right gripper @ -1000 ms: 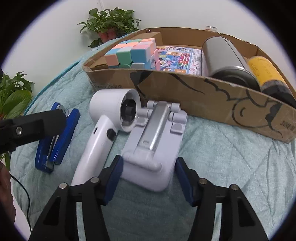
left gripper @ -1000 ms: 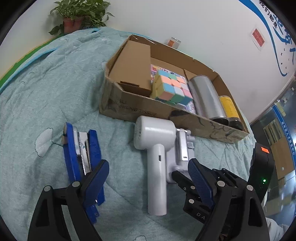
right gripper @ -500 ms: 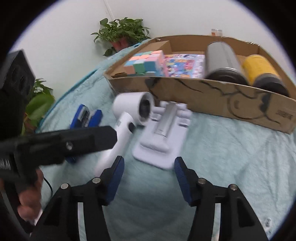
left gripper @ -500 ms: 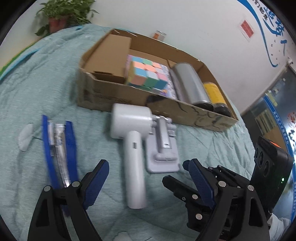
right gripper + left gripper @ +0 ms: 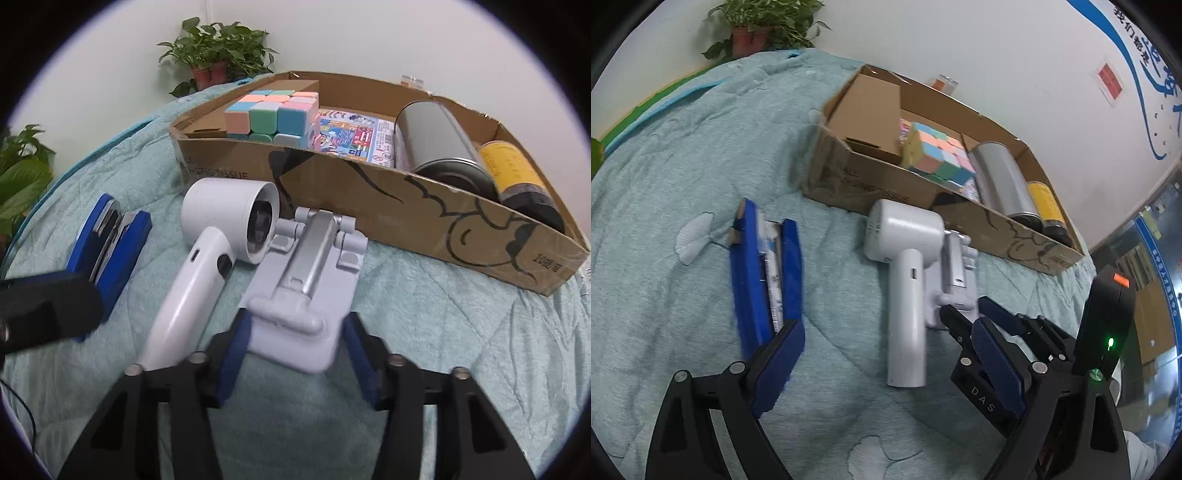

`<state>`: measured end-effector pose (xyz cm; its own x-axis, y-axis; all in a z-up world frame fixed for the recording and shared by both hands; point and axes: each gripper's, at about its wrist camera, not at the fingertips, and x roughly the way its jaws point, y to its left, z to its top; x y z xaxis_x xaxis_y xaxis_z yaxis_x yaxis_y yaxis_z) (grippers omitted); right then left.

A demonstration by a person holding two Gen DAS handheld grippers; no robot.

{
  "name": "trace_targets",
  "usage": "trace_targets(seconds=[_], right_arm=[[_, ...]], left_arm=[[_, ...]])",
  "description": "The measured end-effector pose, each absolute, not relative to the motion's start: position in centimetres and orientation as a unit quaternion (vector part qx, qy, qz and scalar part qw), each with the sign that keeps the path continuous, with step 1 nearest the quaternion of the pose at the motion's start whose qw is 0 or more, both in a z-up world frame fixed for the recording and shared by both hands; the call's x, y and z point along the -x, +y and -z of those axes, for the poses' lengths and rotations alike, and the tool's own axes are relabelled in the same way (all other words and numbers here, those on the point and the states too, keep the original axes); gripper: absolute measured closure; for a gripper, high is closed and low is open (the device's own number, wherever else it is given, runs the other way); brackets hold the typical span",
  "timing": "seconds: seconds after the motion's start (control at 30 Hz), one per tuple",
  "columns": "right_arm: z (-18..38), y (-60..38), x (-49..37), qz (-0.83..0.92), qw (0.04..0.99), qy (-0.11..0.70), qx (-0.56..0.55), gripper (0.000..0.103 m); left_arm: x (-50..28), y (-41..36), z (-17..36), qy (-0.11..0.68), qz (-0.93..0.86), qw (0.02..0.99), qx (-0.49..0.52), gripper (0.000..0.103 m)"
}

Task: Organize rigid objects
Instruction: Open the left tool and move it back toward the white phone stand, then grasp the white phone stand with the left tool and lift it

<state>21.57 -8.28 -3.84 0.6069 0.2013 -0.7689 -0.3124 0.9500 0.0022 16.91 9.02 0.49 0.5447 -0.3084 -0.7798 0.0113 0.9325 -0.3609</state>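
A white handheld fan [image 5: 905,266] [image 5: 207,258] lies on the teal quilt beside a grey folding stand [image 5: 955,277] [image 5: 306,288]. A blue stapler [image 5: 764,273] [image 5: 107,251] lies to their left. My right gripper [image 5: 295,354] is open with its blue pads on either side of the stand's near end. My left gripper [image 5: 886,365] is open and empty, with the fan's handle end between its pads and the stapler by its left pad. The right gripper also shows in the left wrist view [image 5: 982,325].
A cardboard box [image 5: 871,184] [image 5: 369,206] behind the objects holds a pastel cube [image 5: 273,114], a printed pack [image 5: 351,136], a silver can [image 5: 443,147] and a yellow can [image 5: 517,177]. Potted plants [image 5: 218,55] stand by the wall.
Both grippers pulled back half a second ago and have moved forward again. My right gripper's pads are back around the stand's near end. Both stay open.
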Motion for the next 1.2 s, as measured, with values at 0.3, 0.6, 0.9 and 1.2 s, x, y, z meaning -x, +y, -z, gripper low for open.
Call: trace_targets(seconds=[0.3, 0.6, 0.9, 1.2], right_arm=[[3.8, -14.1, -20.8, -0.198, 0.871, 0.449, -0.031, 0.095], [3.6, -9.2, -22.1, -0.203, 0.877, 0.435, -0.006, 0.026], [4.7, -7.0, -22.3, -0.132, 0.888, 0.436, 0.064, 0.032], [4.0, -11.6, -19.4, -0.19, 0.865, 0.463, -0.027, 0.036]], left_arm=[[-17.9, 6.1, -0.3, 0.475, 0.161, 0.847, 0.178, 0.011], [-17.7, 9.3, -1.9, 0.446, 0.118, 0.869, 0.178, 0.011], [-17.5, 10.5, -0.5, 0.455, 0.124, 0.864, 0.176, 0.011], [-18.6, 7.2, 0.9, 0.486, 0.218, 0.819, 0.212, 0.011]])
